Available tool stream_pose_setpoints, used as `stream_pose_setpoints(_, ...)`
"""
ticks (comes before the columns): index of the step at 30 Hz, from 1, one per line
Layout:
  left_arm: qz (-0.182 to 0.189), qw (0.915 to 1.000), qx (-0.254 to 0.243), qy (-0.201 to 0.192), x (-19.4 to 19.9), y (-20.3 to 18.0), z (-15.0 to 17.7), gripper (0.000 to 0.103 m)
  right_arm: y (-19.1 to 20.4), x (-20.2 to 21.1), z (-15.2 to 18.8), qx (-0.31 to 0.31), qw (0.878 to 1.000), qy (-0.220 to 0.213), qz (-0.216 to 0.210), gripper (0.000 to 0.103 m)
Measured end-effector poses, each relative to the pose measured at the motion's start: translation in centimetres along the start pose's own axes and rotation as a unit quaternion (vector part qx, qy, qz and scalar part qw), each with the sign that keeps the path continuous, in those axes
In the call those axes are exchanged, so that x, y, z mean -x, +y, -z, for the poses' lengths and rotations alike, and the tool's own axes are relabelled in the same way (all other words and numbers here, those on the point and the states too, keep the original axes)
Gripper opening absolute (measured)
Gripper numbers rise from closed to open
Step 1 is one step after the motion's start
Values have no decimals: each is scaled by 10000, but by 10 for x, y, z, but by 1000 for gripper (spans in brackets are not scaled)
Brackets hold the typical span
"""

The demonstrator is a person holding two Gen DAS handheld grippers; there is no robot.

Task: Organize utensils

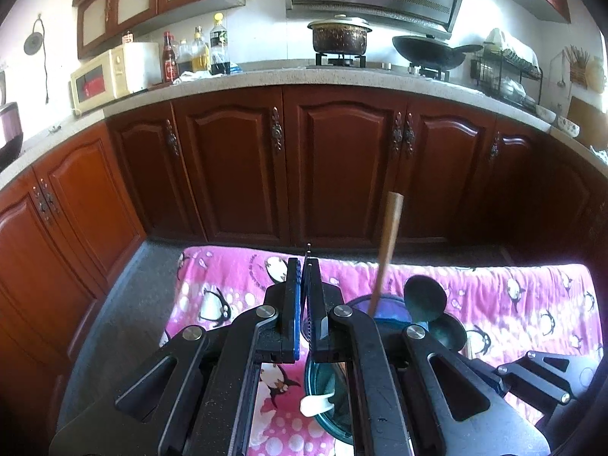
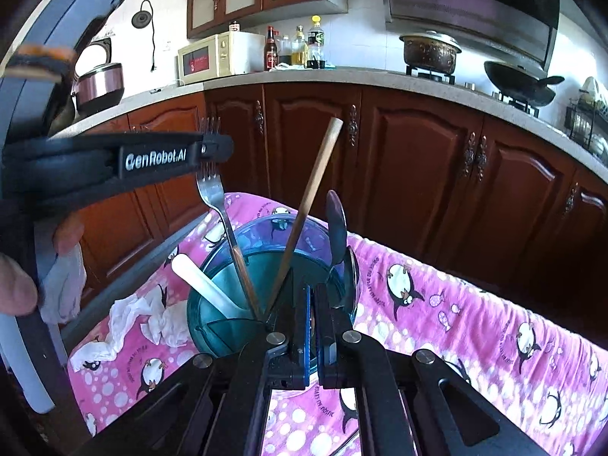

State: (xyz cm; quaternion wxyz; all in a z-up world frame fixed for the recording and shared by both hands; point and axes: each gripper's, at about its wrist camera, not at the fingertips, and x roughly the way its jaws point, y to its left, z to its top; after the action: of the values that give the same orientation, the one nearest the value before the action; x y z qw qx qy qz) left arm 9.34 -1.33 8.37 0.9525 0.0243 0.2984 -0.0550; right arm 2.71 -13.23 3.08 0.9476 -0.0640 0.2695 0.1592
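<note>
A fork [image 2: 213, 190] of shiny bare metal is seen, with a brown handle that looks wooden. Matt, pale wood is shown by the stick [image 2: 309, 195]. The holder [image 2: 212, 300] is made of clear, glossy teal plastic, and the white spoon [image 2: 201, 283] looks smooth, as of plastic or ceramic. The pink cloth [image 2: 475, 315] appears soft and printed, and the tissue [image 2: 152, 315] crumpled. Glossy varnished wood is shown by the cabinets [image 1: 235, 167].
</note>
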Motion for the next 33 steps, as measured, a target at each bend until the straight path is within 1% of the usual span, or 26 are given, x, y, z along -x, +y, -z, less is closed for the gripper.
stream_pose_setpoints(4, 94, 9998, 125, 96, -1, 2, 0, 2, -9, 0, -2, -314, 9991, 150, -259, 3)
stream_pose_setpoints(6, 151, 9996, 181, 140, -1, 2, -1, 2, -11, 2, -1, -399, 9987, 158, -288, 9)
stream_pose_setpoints(8, 211, 9994, 206, 177, 0, 1, -1, 3, -14, 5, -1, -429, 9985, 144, -299, 18)
stream_pose_setpoints(11, 259, 9994, 198, 135, 5, 1, -2, 7, -16, 11, 3, -527, 9980, 126, -319, 20)
stream_pose_setpoints(16, 355, 9990, 250, 82, 14, 4, -4, 22, -22, 22, 5, -646, 9972, 65, -384, 21)
stream_pose_setpoints(17, 364, 9990, 255, 66, 17, 4, -5, 24, -23, 25, 5, -652, 9971, 41, -383, 23)
stream_pose_setpoints(19, 379, 9989, 275, 41, 22, 6, -5, 30, -25, 31, 6, -692, 9969, -8, -372, 28)
stream_pose_setpoints(21, 418, 9986, 337, 31, 27, 7, -6, 34, -28, 36, 8, -750, 9965, -36, -368, 29)
stream_pose_setpoints(27, 451, 9983, 360, -82, 52, 6, -4, 43, -34, 53, 12, -847, 9958, -78, -339, 30)
stream_pose_setpoints(31, 404, 9987, 270, -129, 70, -1, 5, 45, -37, 67, 17, -908, 9953, -142, -302, 34)
stream_pose_setpoints(33, 374, 9990, 211, -124, 76, -6, 12, 46, -39, 74, 22, -948, 9950, -165, -263, 35)
